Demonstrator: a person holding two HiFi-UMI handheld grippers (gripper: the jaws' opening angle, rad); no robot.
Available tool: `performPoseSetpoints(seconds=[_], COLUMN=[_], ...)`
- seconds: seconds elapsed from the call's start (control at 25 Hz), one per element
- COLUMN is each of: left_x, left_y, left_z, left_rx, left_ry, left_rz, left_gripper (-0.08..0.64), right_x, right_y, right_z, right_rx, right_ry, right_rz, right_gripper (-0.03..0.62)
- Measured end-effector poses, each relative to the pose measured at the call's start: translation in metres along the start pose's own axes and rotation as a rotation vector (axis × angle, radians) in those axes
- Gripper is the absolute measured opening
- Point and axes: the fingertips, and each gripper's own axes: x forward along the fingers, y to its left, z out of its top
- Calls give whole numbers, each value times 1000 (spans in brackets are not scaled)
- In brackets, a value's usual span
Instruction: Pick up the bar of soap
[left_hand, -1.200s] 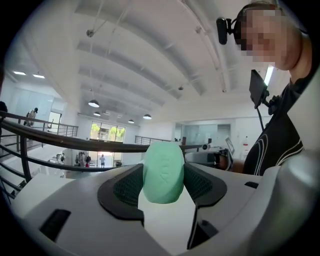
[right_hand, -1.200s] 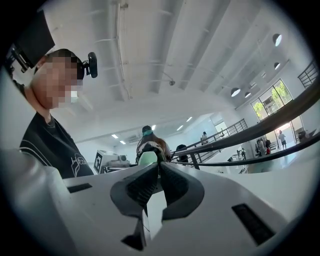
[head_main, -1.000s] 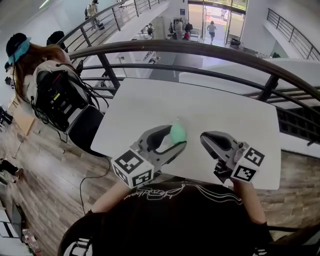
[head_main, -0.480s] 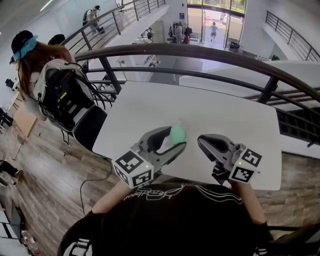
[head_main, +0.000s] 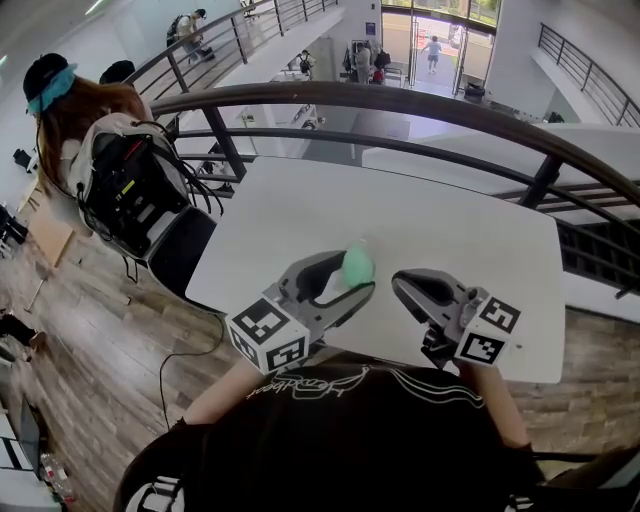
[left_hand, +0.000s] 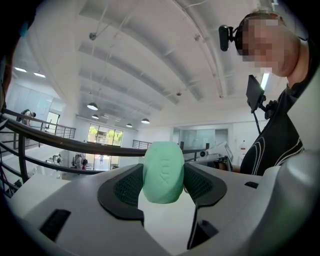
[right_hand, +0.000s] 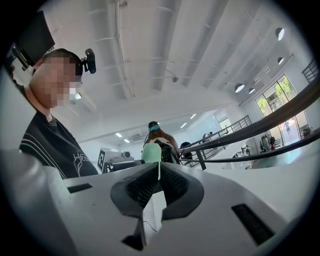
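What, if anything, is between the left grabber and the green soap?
Nothing visible is in the way. The bar of soap sits pinched directly between the two jaws of the left gripper, touching both. The right gripper is shut and empty, off to the side.

One soap bar (head_main: 357, 265); two claws (head_main: 343, 282) (head_main: 407, 286); one table (head_main: 420, 205).

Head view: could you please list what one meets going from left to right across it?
Backpack → left marker cube → bar of soap → right gripper → right marker cube.
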Motion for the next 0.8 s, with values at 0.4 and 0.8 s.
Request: performPoseSetpoints(seconds=[0.4,0.8], left_x=[-2,-6], left_y=[-3,-10], left_z=[4,-1], left_rx=[4,-8], left_ry=[-1,10], left_rz=[-4,-16], left_gripper=[261,261], right_x=[0,0], right_y=[5,14], right_z=[8,2], right_rx=[-8,13], right_ry=[-13,-19], right_rz=[-1,-3], right_gripper=[18,18])
